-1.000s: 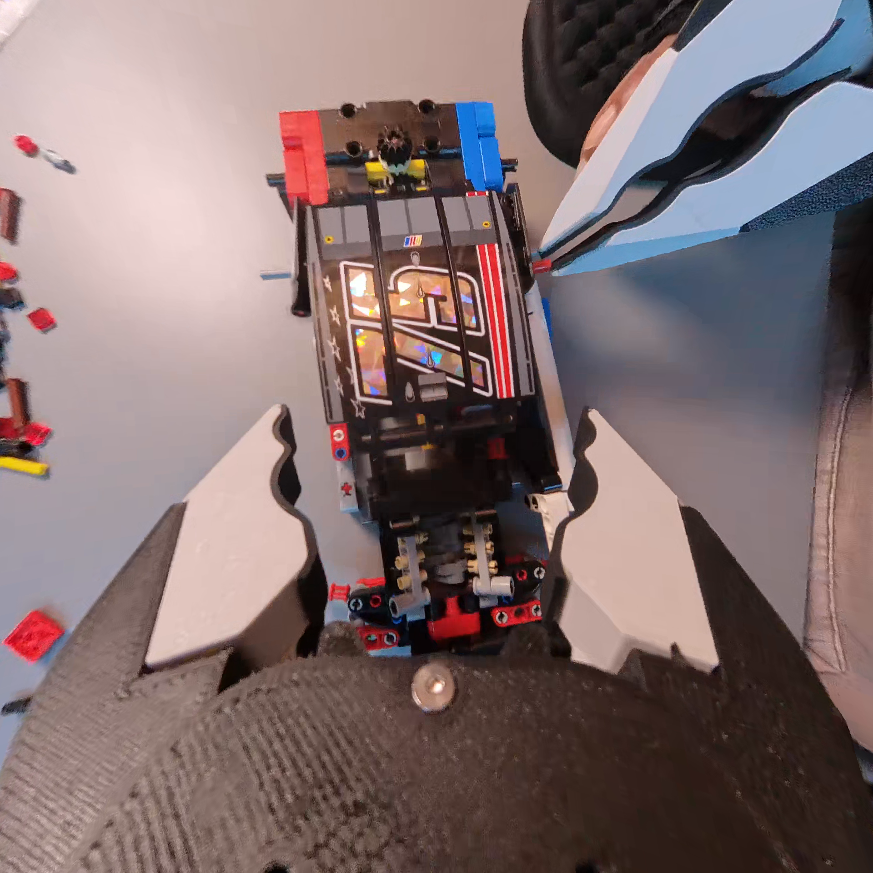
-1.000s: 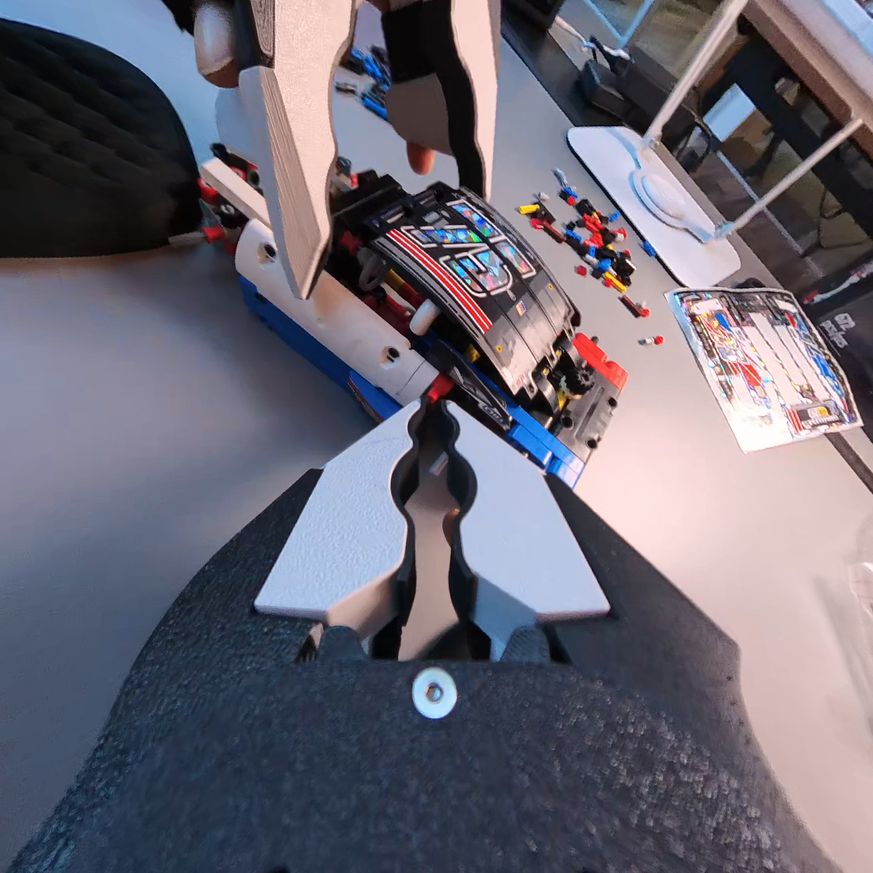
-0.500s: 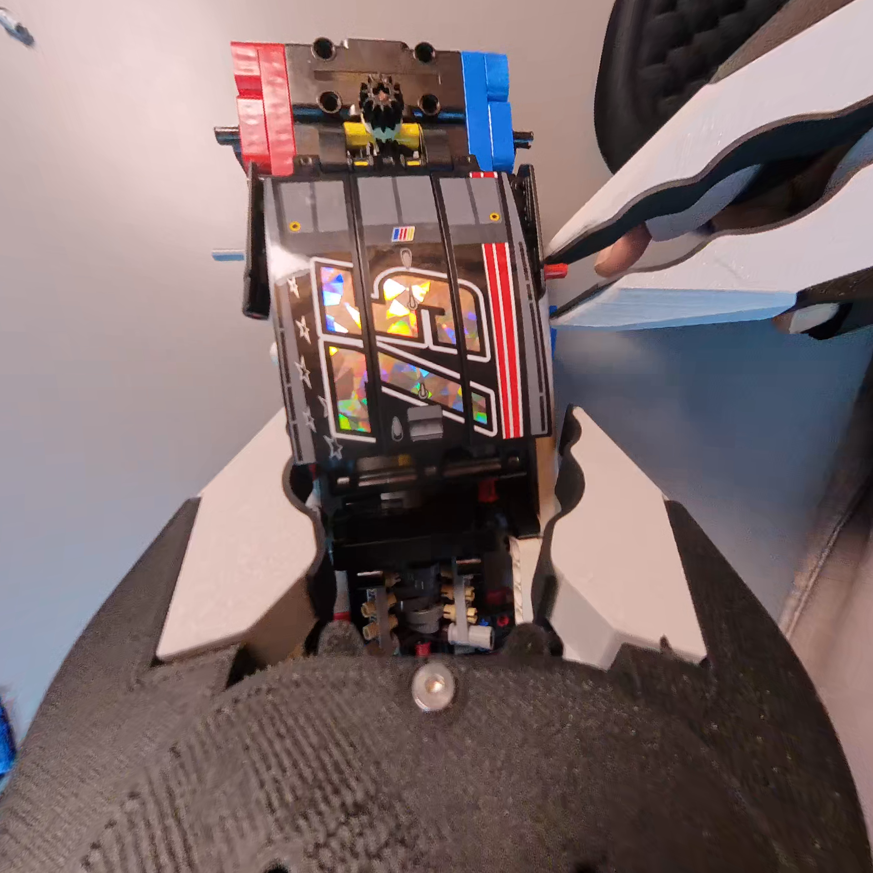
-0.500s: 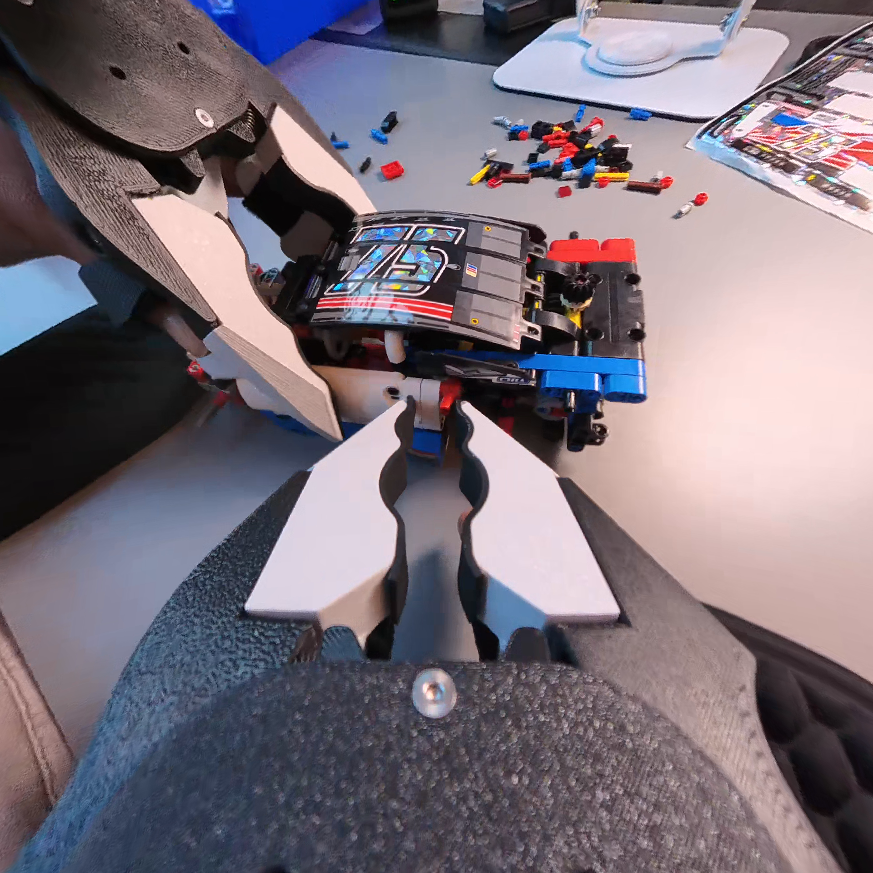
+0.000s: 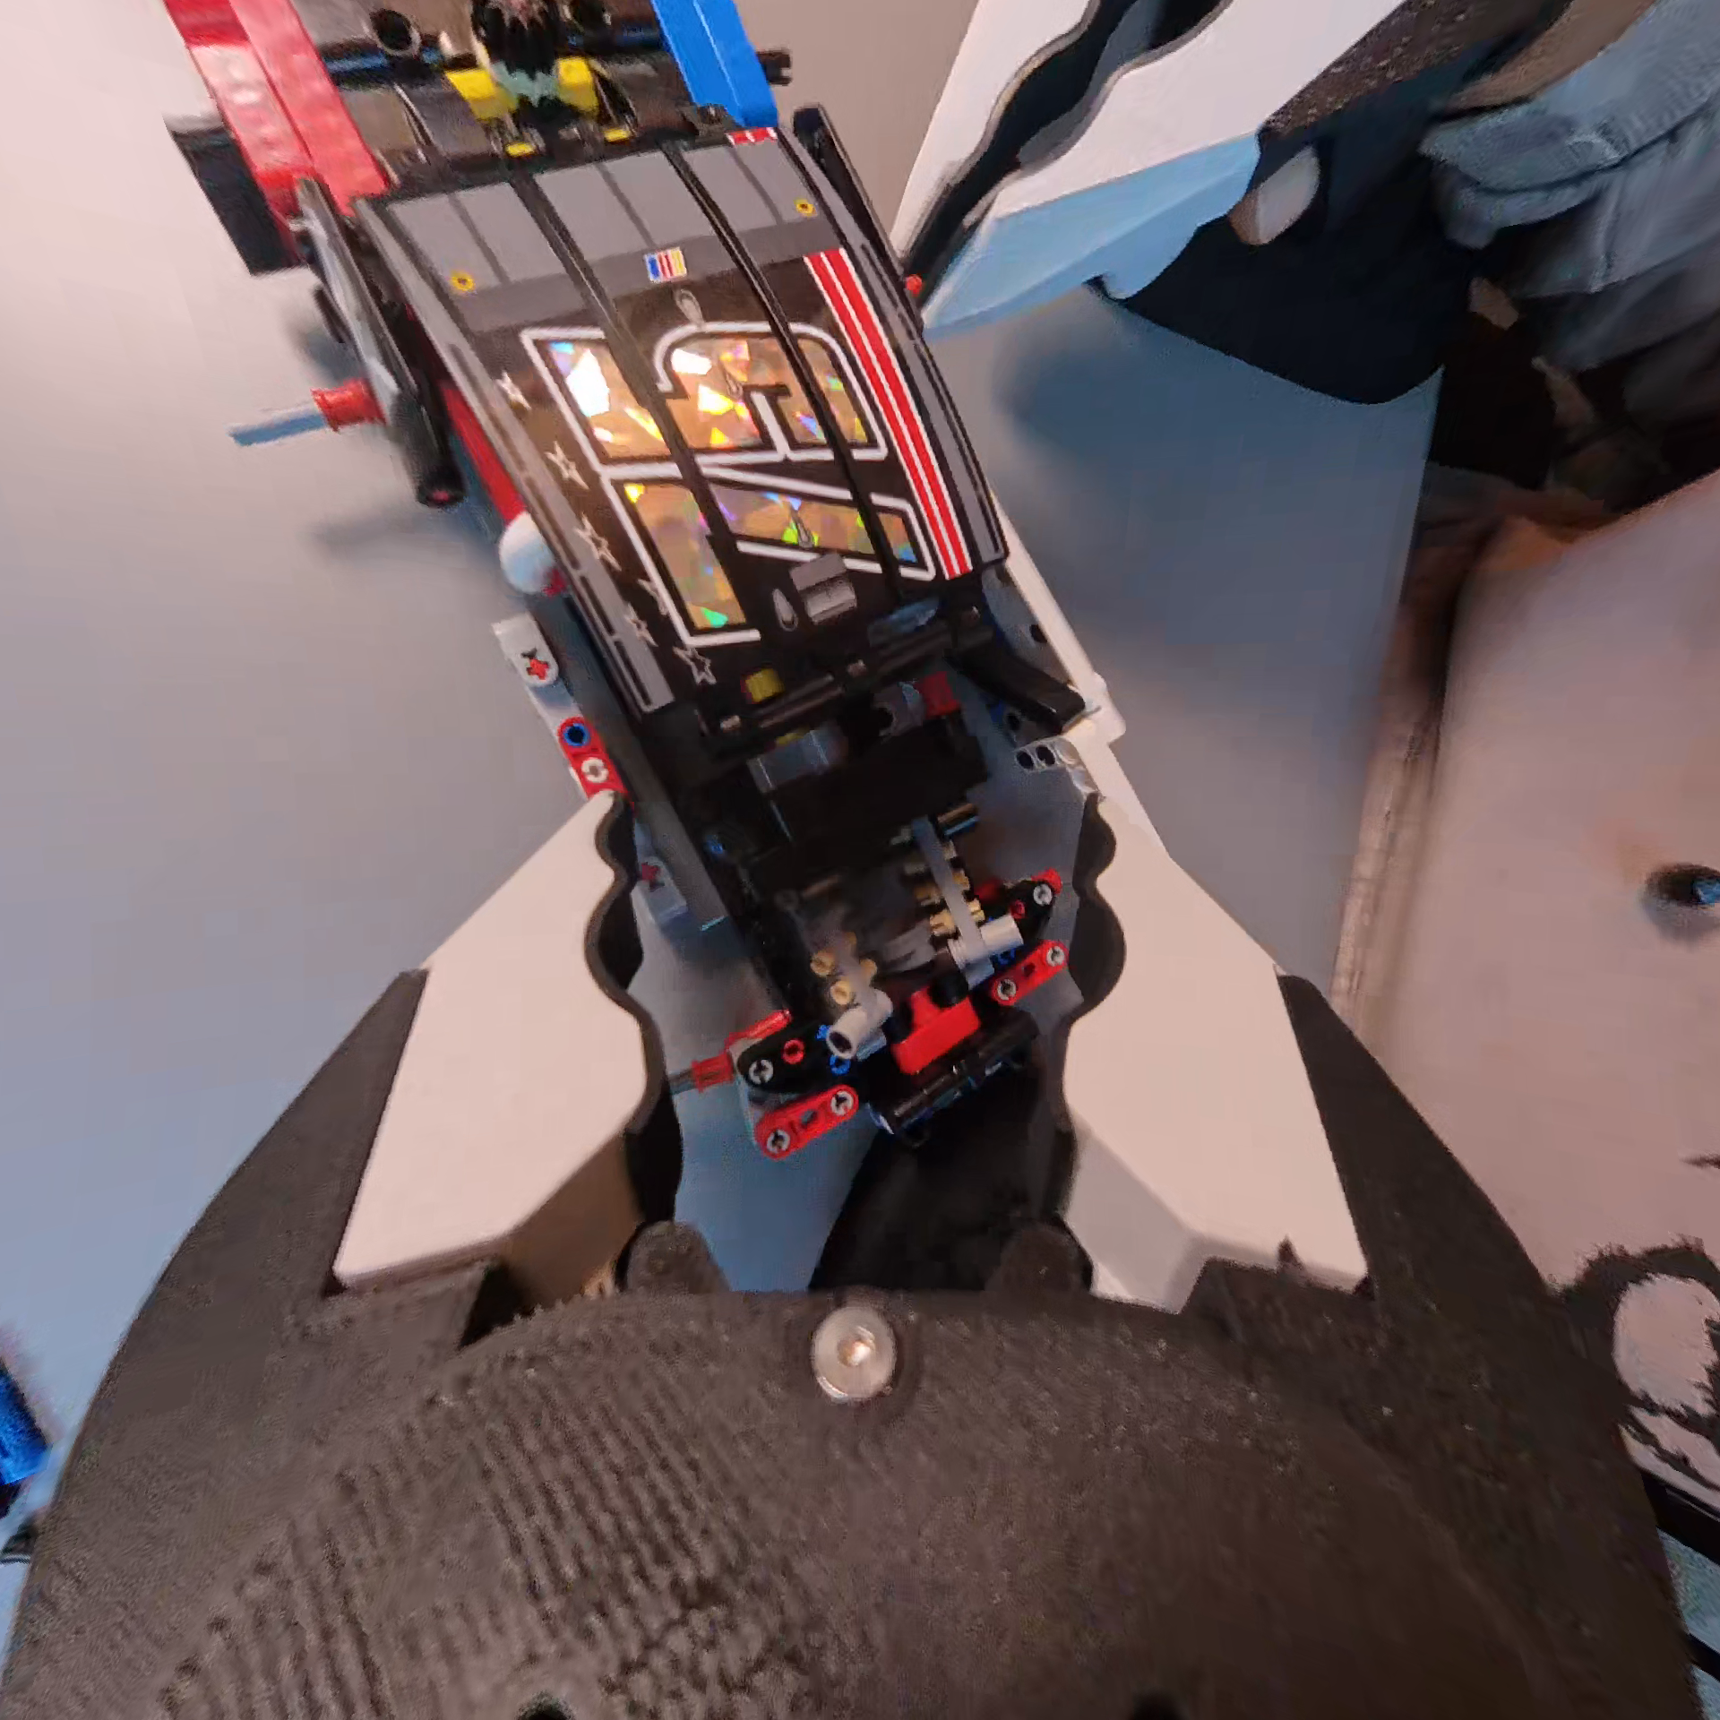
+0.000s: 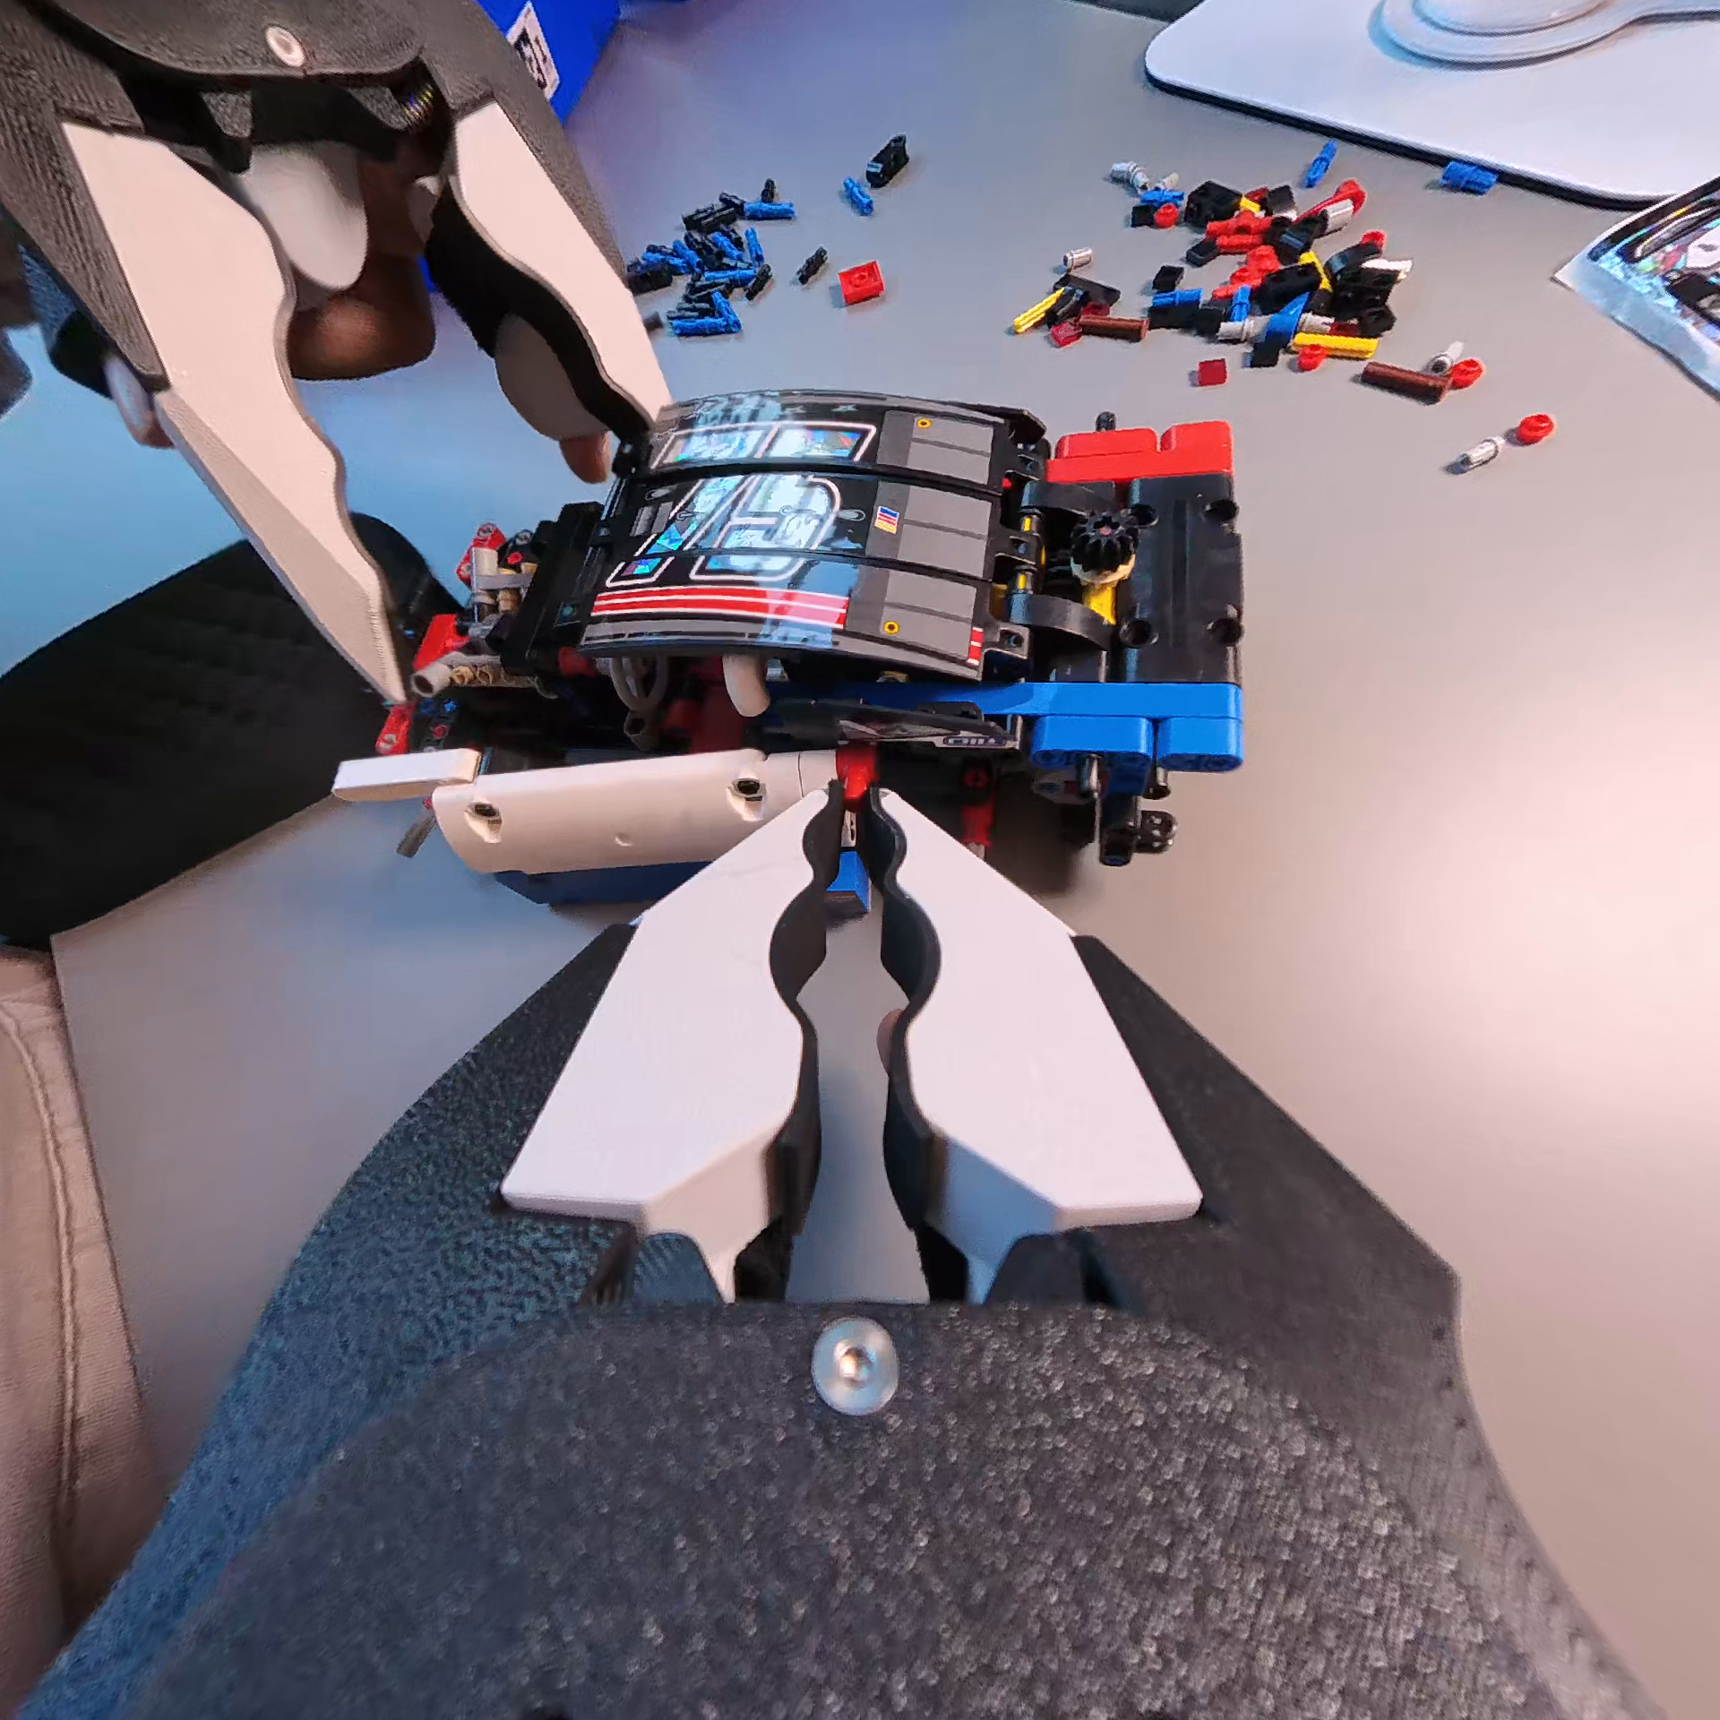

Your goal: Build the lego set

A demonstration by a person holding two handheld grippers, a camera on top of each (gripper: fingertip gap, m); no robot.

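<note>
The lego car (image 5: 745, 465) lies on the grey table, with a black roof bearing a shiny sticker and red and blue blocks at its far end. It also shows in the right wrist view (image 6: 838, 577). My left gripper (image 5: 852, 819) is open, its fingers on either side of the car's near engine end with gaps to it. From the right wrist view it (image 6: 517, 558) straddles that end from above. My right gripper (image 6: 852, 800) is nearly shut on a small red pin (image 6: 852, 768) sticking out of the car's side by the white side panel (image 6: 633, 805).
Loose pieces (image 6: 1256, 279) and a heap of blue and black pins (image 6: 717, 261) lie behind the car, with a red plate (image 6: 861, 279) between. A white lamp base (image 6: 1489, 102), a sticker sheet (image 6: 1657, 270) and a blue box (image 6: 549, 56) stand farther back. A black padded surface (image 6: 140, 745) is at the left. My right fingertips sit around 10 cm from my left ones.
My left gripper has opened wider and drawn back from the car's engine end, and the car now lies slanted in its view. My right gripper stays at the red pin, tips closed tighter.
</note>
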